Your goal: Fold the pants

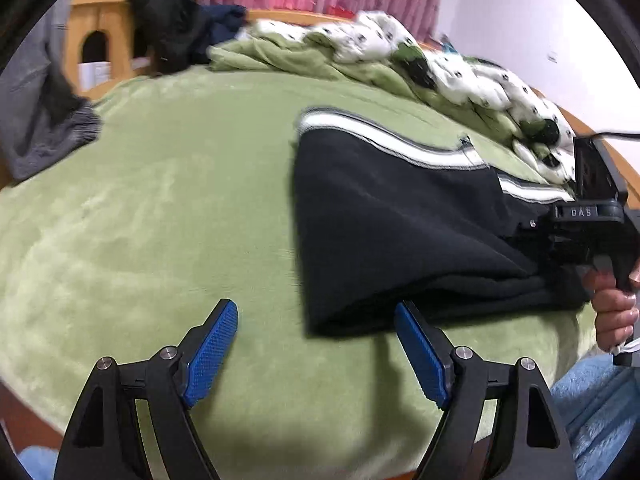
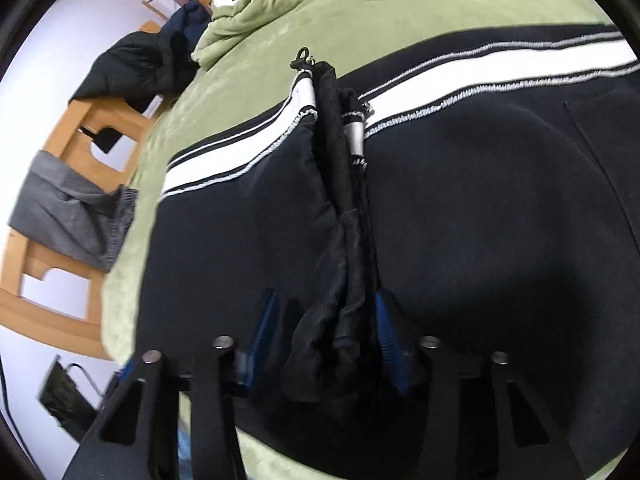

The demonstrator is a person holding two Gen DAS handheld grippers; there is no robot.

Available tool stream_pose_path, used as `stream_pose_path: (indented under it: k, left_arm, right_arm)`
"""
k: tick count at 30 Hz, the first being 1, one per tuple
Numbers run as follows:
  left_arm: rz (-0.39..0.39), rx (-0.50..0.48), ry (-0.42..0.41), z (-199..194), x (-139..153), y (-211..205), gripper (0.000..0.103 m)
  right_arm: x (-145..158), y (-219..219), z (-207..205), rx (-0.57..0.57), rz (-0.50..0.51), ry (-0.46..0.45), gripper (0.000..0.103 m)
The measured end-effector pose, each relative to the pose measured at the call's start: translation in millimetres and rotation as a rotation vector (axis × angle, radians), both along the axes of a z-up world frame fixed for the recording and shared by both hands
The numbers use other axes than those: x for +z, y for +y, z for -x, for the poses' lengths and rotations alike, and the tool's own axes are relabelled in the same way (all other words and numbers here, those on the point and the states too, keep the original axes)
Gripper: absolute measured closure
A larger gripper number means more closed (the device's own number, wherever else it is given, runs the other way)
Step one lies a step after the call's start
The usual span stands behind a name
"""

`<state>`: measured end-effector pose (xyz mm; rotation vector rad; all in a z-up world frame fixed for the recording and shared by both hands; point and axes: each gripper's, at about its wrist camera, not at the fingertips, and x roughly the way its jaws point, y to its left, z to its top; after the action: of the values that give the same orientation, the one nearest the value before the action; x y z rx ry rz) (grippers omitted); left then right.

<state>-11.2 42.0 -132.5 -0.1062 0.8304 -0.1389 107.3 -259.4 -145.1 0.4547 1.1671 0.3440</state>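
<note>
Over the bed, left gripper hovers, jaws spread.

The black pants run behind the right tongs in the left wrist view, so their far end beside the person's hand stays hidden. In the right wrist view the pants are cut off by the picture's right edge, and a bunched fold hangs between the right tongs, hiding whether the blue pads actually press it. The patterned quilt beyond the pants is smeared, its print unreadable. The dark clothes on the bed's wooden frame blur into one mass.
</note>
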Motion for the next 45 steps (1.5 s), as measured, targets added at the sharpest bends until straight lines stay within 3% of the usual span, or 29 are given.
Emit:
stream_pose_path:
  k: [2, 5, 9, 12, 16, 19, 21, 26, 28, 31, 33, 36, 37, 41, 45]
  left_arm:
    - [-0.062, -0.022, 0.002, -11.0, -5.4, -14.2, 0.024]
    - [-0.069, -0.006, -0.067, -15.5, -5.7, -21.7, 0.023]
    - [-0.132, 0.172, -0.113, -6.1, -9.8, -0.2, 0.029]
    - [-0.004, 0.180, -0.112, 3.5, -15.9, 21.8, 0.029]
    - [-0.041, 0.180, -0.140, 5.9, -17.1, 14.7, 0.029]
    - [-0.006, 0.192, -0.147, 5.2, -17.3, 18.5, 0.029]
    - [0.015, 0.190, -0.140, 3.1, -16.2, 21.3, 0.029]
    - [0.062, 0.180, -0.125, -1.3, -10.5, 16.6, 0.029]
    - [0.083, 0.154, -0.120, -3.0, -9.4, 10.3, 0.029]
    - [0.057, 0.128, -0.116, -5.0, -9.9, -1.4, 0.029]
    - [0.016, 0.129, -0.106, -5.6, -13.2, -7.3, 0.029]
    - [0.033, 0.122, -0.086, -5.2, -13.2, -4.2, 0.029]
    - [0.044, 0.114, -0.076, -4.8, -11.8, -1.6, 0.029]
    - [0.082, 0.059, -0.032, 3.6, -2.7, 8.7, 0.030]
    - [0.184, -0.040, 0.002, 21.1, 10.4, 19.1, 0.029]
  right_arm:
    - [0.5, 1.4, -1.9, -0.007, -0.003, 0.001, 0.060]
    - [-0.8, -0.4, -3.7, -0.024, -0.029, 0.012, 0.057]
    - [0.4, -0.5, -4.4, -0.012, -0.022, 0.006, 0.057]
    - [1.1, 1.2, -1.5, -0.002, -0.011, -0.005, 0.057]
    - [-0.1, 8.6, -4.0, 0.013, 0.043, -0.034, 0.051]
    - [1.5, 20.1, -5.4, 0.019, 0.104, -0.079, 0.048]
    - [2.9, 22.1, -3.6, 0.015, 0.151, -0.114, 0.082]
    - [23.0, -10.6, 6.8, -0.057, 0.011, -0.163, 0.089]
    - [40.0, -22.9, 15.3, -0.079, 0.003, -0.222, 0.089]
    - [51.1, -33.9, 19.0, -0.088, 0.094, -0.261, 0.089]
    - [41.2, -41.5, 15.4, -0.115, 0.154, -0.216, 0.089]
    - [7.5, -38.6, 6.8, -0.096, 0.178, -0.066, 0.086]
    - [2.2, -38.0, 7.6, -0.087, 0.192, -0.062, 0.086]
    - [20.3, -37.8, 17.7, -0.039, 0.273, -0.102, 0.076]
    - [58.3, -44.4, 47.2, -0.067, 0.337, -0.288, 0.075]
